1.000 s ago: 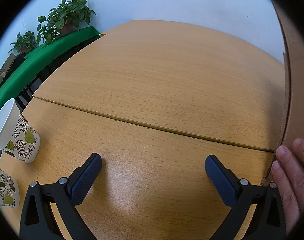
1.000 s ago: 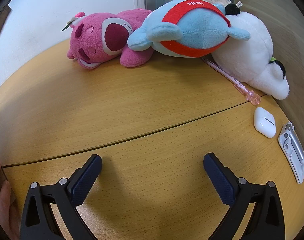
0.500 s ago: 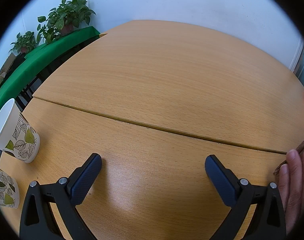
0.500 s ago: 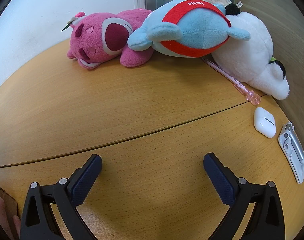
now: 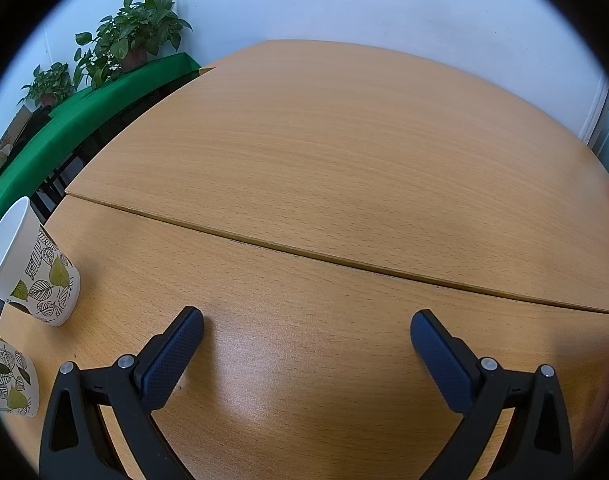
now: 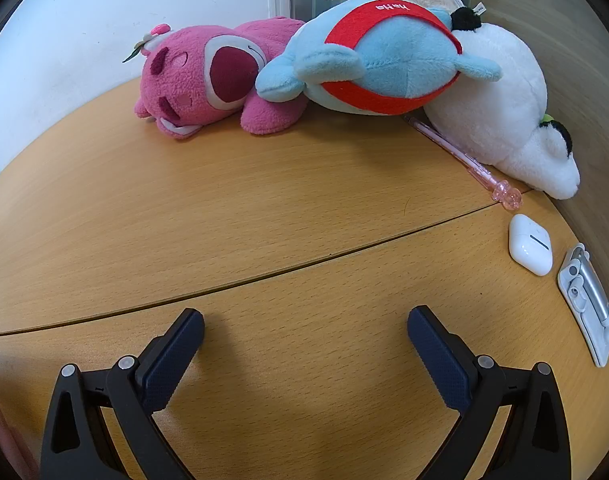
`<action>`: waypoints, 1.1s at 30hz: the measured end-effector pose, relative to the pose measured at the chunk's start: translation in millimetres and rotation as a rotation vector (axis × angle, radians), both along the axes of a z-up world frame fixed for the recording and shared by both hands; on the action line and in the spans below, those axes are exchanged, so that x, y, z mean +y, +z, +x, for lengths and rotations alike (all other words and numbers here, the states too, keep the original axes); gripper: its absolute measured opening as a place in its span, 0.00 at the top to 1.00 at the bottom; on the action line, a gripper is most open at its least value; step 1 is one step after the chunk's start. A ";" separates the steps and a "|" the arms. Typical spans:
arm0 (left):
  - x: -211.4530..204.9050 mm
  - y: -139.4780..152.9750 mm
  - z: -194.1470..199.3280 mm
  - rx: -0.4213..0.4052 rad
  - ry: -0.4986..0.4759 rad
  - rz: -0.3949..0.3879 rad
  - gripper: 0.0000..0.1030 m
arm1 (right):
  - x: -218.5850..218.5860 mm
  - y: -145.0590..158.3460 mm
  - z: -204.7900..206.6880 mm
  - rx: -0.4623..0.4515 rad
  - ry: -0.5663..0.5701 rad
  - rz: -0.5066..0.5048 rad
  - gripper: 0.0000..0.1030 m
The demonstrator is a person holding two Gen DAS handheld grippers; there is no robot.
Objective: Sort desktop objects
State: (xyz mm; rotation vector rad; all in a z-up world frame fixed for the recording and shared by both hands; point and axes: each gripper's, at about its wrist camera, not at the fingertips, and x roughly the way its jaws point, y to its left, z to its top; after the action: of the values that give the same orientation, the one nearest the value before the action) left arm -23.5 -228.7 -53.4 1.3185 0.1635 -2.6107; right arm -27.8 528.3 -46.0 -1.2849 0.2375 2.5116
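Both hand-held grippers (image 5: 307,330) (image 6: 306,328) gape; two paper cups (image 5: 36,276), four plush toys (image 6: 208,80).

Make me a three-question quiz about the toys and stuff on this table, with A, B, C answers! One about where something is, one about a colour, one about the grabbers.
1. Where is the white earbud case?
A. Between the pink pen and the silver clip
B. On the pink plush
C. Inside a cup

2. What colour is the band on the blue plush?
A. Green
B. Red
C. Yellow

3. How is the right gripper?
A. Shut on the pen
B. Shut on a cup
C. Open, holding nothing

Answers: 1 A, it lies on the table between them. 2 B, a red band wraps the body. 3 C, its fingers stand apart over bare wood.
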 end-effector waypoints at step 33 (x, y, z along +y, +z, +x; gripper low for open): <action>0.9 0.1 -0.7 0.000 0.000 0.000 0.00 | -1.8 -1.5 6.1 0.000 0.001 0.000 0.00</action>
State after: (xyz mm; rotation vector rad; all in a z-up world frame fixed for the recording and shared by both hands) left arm -24.2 -227.8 -53.4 1.3189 0.1637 -2.6104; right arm -21.8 526.6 -47.6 -1.2848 0.2375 2.5125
